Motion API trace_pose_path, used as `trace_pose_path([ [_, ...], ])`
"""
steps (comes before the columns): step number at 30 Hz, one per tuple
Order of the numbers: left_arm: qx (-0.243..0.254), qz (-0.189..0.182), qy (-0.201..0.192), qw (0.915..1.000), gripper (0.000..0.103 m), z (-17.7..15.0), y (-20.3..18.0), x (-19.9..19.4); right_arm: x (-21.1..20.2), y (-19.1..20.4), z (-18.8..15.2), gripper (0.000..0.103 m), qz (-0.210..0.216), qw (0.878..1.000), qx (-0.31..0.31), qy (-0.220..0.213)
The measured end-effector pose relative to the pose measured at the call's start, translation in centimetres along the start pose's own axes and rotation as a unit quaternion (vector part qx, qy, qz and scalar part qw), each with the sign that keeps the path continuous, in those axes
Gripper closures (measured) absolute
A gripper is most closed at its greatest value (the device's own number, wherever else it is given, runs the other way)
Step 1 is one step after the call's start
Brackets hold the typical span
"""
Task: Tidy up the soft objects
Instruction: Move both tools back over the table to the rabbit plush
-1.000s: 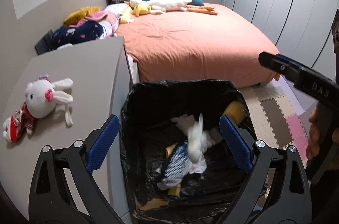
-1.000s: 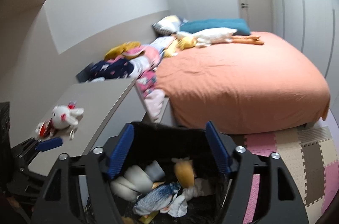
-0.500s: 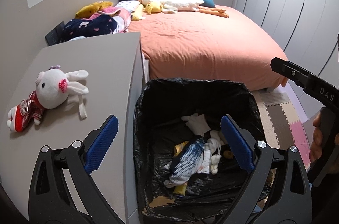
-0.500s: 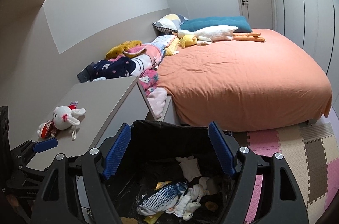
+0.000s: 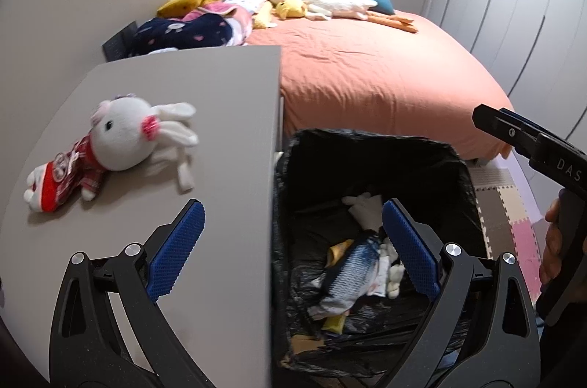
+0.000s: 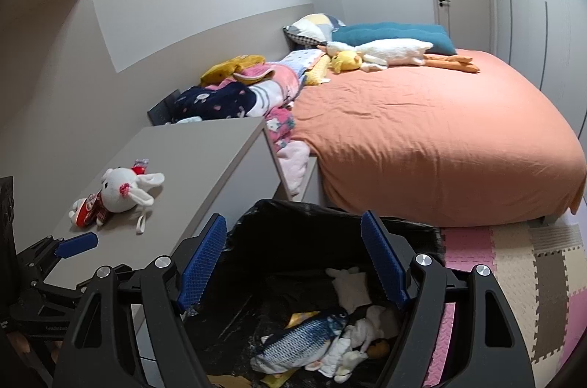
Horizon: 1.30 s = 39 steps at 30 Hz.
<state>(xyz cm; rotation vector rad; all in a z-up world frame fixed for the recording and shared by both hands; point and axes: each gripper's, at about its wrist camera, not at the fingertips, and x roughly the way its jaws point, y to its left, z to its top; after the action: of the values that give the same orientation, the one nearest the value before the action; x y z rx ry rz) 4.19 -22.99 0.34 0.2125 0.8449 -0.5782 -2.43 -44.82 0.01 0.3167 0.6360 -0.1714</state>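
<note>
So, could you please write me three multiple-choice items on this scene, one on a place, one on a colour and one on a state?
1. Where does the rabbit lie?
A. in the bin
B. on the cabinet
C. on the bed

2. What colour is the bedspread?
A. orange
B. green
C. white

3. How are the grippers?
A. both open and empty
B. left shut on the rabbit
C. right shut on the fish

Answers:
1 B: it lies on its side on the grey cabinet top, beside the bin.
2 A: the bed cover is orange.
3 A: the left gripper and right gripper both stand wide apart with nothing between them; the fish lies in the bin.
</note>
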Motion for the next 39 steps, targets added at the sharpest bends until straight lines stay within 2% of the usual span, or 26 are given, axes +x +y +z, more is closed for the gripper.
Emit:
trace_pose_path([
  [21,-0.069,0.046,0.007,0.9965,0.009,-1.3,9.4,-0.4,5.1,8.1,0.7,0.027,0.047,0.997,-0.047,0.033],
  [39,-0.138,0.097,0.000,0.9857,0.009,-1.5,18.4,0.0,9.4,14.2,1.3,0.027,0.087,0.992,-0.080,0.049],
])
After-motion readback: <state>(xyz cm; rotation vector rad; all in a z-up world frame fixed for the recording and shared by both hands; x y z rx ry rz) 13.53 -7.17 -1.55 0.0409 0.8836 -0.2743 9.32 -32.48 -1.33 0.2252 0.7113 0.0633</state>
